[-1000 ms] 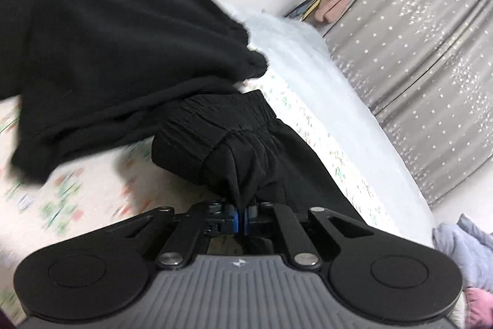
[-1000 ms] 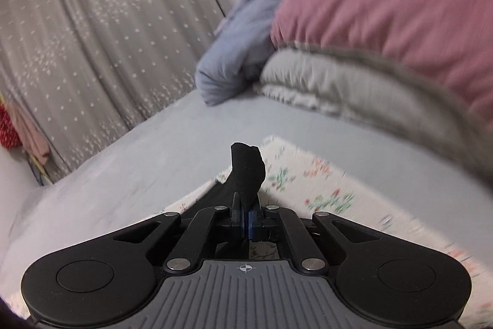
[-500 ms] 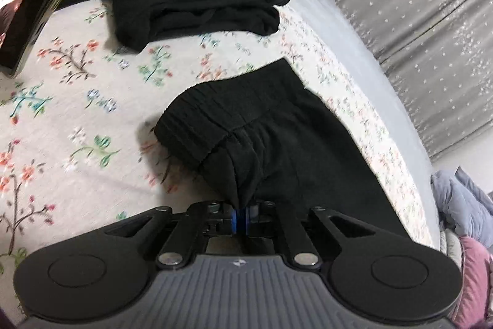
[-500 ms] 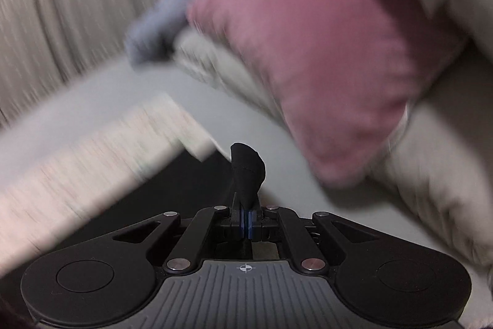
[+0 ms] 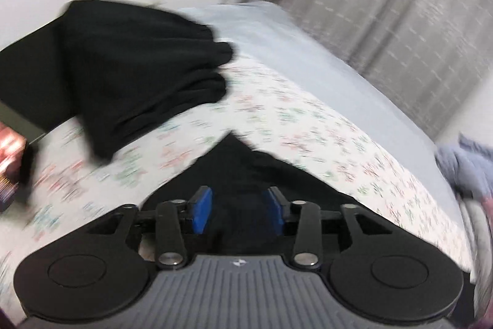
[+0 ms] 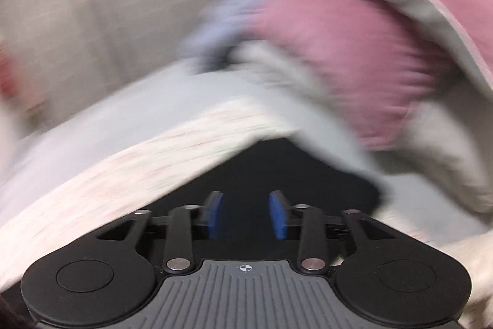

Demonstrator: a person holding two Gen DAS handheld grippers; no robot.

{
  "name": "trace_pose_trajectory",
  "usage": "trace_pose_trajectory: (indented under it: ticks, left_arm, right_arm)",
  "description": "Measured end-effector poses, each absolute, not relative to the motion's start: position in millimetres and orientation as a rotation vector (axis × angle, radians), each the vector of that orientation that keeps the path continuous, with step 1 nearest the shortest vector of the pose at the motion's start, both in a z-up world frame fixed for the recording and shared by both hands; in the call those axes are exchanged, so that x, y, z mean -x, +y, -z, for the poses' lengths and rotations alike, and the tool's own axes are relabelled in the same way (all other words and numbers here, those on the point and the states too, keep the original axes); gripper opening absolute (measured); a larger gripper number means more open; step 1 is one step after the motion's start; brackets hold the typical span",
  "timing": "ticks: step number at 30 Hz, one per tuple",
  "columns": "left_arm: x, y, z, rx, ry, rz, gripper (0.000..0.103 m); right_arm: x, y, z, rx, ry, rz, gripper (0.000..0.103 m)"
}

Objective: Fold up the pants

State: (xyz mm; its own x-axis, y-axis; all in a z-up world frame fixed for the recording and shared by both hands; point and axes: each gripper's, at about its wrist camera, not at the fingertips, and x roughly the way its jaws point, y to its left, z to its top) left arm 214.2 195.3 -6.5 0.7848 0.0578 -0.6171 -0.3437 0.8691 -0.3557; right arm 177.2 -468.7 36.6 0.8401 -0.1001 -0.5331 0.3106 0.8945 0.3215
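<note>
1. Left gripper (image 5: 237,210): blue pads apart, jaws just opened; black pants (image 5: 246,171) lie flat beneath and between them, unpinched.
2. Right gripper (image 6: 246,213): pads likewise apart, just opened; matte black cloth spreads below, not gripped.
3. Pants rest on a floral sheet (image 5: 308,125), soft and printed.
4. Farther left: a heaped black garment (image 5: 129,70).
5. Far right: pink bedding (image 6: 354,57), blurred.

No legible text, label, brand or number in either view. Only small emblems, unreadable as words, on each gripper body near 6 o'clock.
</note>
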Motion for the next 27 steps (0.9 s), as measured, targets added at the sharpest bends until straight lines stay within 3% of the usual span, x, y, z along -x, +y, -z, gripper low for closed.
trace_pose_trajectory:
  ticks: [2,6,14,27]
  left_arm:
    - [-235.7,187.3,25.0,0.389,0.669,-0.211,0.064]
    - [-253.1,190.2,63.0,0.346,0.772,-0.257,0.061]
    - [-256.5,187.8,63.0,0.320,0.769,-0.262,0.061]
    - [-253.4,194.2,58.7,0.432,0.803,-0.238,0.061]
  right_arm:
    - [-158.0,-413.8,-50.1,-0.291,0.539,0.008,0.065]
    - [-119.3,-318.0,-48.4,-0.188,0.634,-0.376,0.065]
    - [-147.4,-181.7,52.0,0.127,0.919,-0.626,0.066]
    - [-122.1,-118.1,62.2,0.355,0.489,-0.578,0.062]
